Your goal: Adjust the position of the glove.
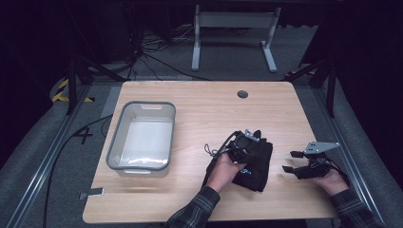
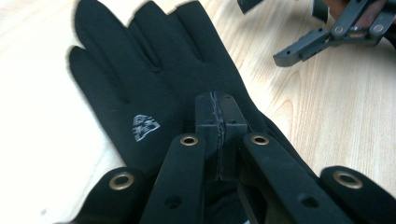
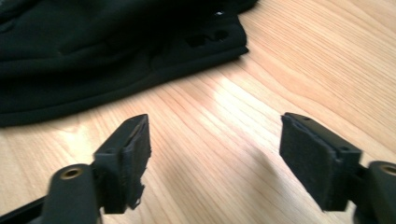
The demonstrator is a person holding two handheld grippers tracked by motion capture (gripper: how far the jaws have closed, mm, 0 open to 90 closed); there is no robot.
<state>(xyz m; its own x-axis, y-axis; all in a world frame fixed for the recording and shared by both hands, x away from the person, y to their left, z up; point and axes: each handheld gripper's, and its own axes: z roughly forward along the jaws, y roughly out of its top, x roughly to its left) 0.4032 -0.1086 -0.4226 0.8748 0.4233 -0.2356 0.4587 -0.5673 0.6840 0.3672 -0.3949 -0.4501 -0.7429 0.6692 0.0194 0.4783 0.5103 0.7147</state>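
High view: wooden table (image 1: pixel 199 118) w/ a grey bin (image 1: pixel 141 137) at approx 9 o'clock from table centre, a black glove (image 1: pixel 254 164) at approx 5 o'clock, near the front edge. Left gripper (image 1: pixel 247 142) sits over the glove, held by the person's left hand (image 1: pixel 223 166), plaid sleeve coming in from 6 o'clock. Right gripper (image 1: pixel 290 161) is at 3 o'clock of the glove, apart from it, over bare wood, held by the right hand (image 1: pixel 330 180); grey three-cornered plate on top.

Left gripper view: jaws pressed together, pads meeting w/ no gap, tips resting on or just above the glove (image 2: pixel 140 93) around its palm/cuff area; can't tell if any fabric is pinched between the pads. Glove lies flat, fingers pointing to approx 11 o'clock, small white logo on the back. Right gripper (image 2: pixel 280 35) shows at 1-2 o'clock, jaws spread, clear of the glove.

Right gripper view: right gripper (image 3: pixel 215 154) jaws spread wide, nothing between the pads, bare wood below. Glove edge (image 3: pixel 93 56) lies ahead at 10-12 o'clock, not touching either jaw.
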